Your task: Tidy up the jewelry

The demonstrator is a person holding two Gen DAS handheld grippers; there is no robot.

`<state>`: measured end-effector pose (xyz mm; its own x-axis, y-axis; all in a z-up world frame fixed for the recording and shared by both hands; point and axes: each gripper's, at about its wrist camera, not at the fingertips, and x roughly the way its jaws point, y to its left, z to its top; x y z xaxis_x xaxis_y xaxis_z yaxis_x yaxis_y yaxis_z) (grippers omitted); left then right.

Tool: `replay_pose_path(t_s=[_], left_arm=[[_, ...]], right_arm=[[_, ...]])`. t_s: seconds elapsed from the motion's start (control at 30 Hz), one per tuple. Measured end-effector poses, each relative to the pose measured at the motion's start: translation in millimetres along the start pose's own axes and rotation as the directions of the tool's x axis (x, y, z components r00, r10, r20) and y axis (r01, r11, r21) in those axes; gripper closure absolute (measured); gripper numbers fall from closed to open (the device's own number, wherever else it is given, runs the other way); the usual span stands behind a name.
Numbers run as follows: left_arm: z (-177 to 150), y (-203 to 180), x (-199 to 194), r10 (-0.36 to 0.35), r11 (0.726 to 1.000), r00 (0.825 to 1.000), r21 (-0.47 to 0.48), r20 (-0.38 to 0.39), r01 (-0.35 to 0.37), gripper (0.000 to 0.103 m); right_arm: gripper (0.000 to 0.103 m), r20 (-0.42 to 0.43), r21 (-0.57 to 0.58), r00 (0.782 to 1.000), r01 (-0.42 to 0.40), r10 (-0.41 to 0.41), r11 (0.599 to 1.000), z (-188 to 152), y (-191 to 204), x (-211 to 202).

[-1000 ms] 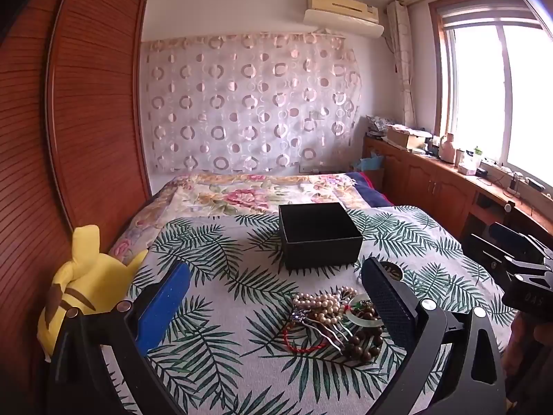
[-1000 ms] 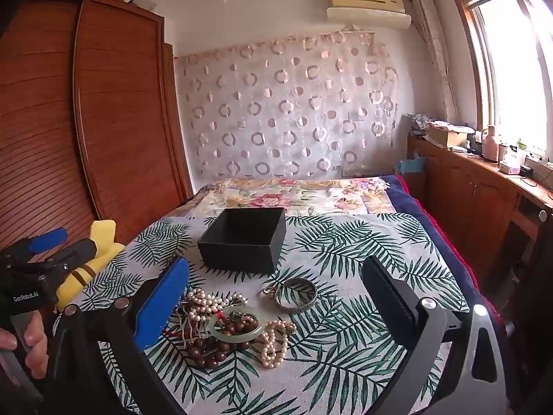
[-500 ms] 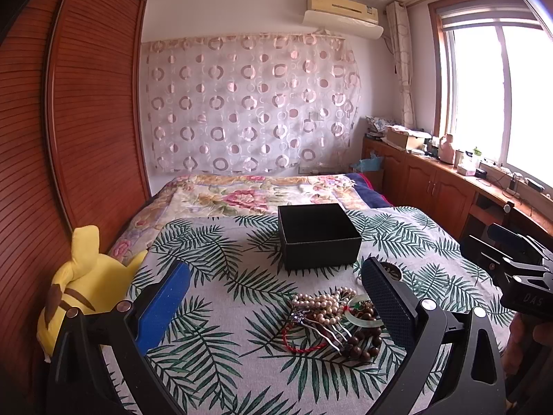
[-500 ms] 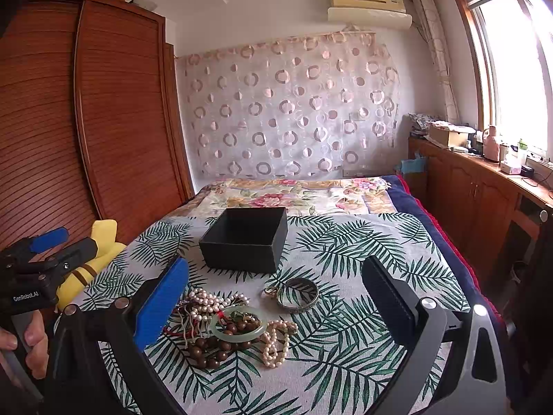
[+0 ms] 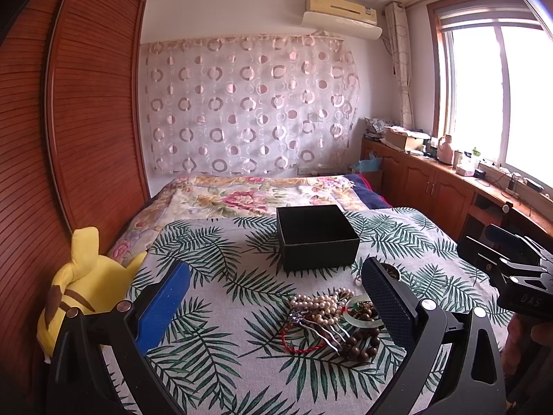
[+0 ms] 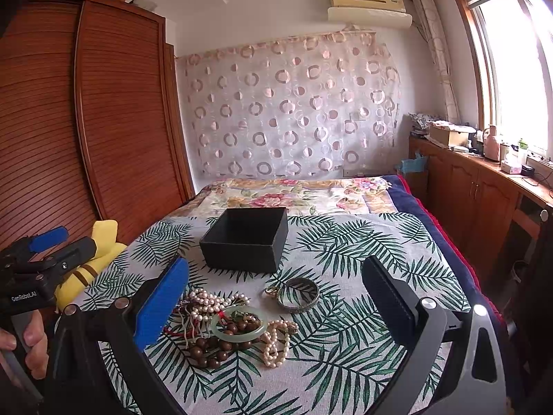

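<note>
On the bed, left wrist view: leaf-print cloth [image 5: 214, 297] spread over the bed, jewelry on it
Left gripper [image 5: 276, 294]: fingers spread wide, holding nothing, raised above the cloth
Jewelry pile [image 5: 331, 325]: near the right finger; pearls, brown beads, red cord and a green bangle tangled together
Black box [image 5: 316, 237]: open top, upright, just behind the pile, apart from it
Plush toy [image 5: 86, 283]: yellow, at the left bed edge by the wardrobe [image 5: 76, 121]
Right gripper [image 5: 511, 269]: far right, hand below it mostly cut off

From the right wrist view, same bed
Right gripper [image 6: 276, 294]: fingers wide apart, empty, above the cloth [image 6: 363, 252]
Jewelry pile [image 6: 228, 328]: just beside the blue finger, bangle [image 6: 239, 322] lying on the beads
Pearl strand [image 6: 276, 342]: touching the pile's right side
Metal bracelet [image 6: 299, 294]: between pile and black box [image 6: 247, 238], apart from both
Left gripper [image 6: 45, 252]: at left edge, fingers seen side-on and apart, a hand [image 6: 29, 346] on its handle
</note>
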<state>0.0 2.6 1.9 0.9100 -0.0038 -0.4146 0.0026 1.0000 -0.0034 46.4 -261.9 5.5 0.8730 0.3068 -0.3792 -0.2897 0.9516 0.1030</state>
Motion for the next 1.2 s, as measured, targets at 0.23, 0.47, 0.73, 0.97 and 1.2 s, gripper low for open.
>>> replay_pose_path(t_s=[0.23, 0.47, 0.73, 0.97, 1.2], left_arm=[[5.1, -3.9, -3.8, -0.002, 1.000, 1.000, 0.000, 0.001, 0.002, 0.007], [6.3, -6.4, -4.2, 0.000, 1.000, 1.000, 0.000, 0.002, 0.000, 0.007], [5.8, -6.2, -4.5, 0.000, 1.000, 1.000, 0.000, 0.004, 0.000, 0.007], [6.2, -6.4, -4.7, 0.000, 1.000, 1.000, 0.001, 0.004, 0.000, 0.007], [6.3, -6.6, -5.1, 0.000, 1.000, 1.000, 0.001, 0.006, 0.000, 0.007]], right_arm=[[0.002, 0.000, 0.000, 1.000, 0.000, 0.000, 1.000, 0.1, -0.3, 0.1], [0.002, -0.001, 0.000, 1.000, -0.001, 0.001, 1.000, 1.6, 2.5, -1.3], [0.002, 0.000, 0.001, 1.000, -0.002, 0.002, 1.000, 0.9, 1.3, -0.5], [0.002, 0.001, 0.000, 1.000, -0.002, 0.002, 1.000, 2.4, 4.7, -4.4], [0.002, 0.001, 0.001, 1.000, -0.003, 0.003, 1.000, 1.5, 3.3, -3.7]])
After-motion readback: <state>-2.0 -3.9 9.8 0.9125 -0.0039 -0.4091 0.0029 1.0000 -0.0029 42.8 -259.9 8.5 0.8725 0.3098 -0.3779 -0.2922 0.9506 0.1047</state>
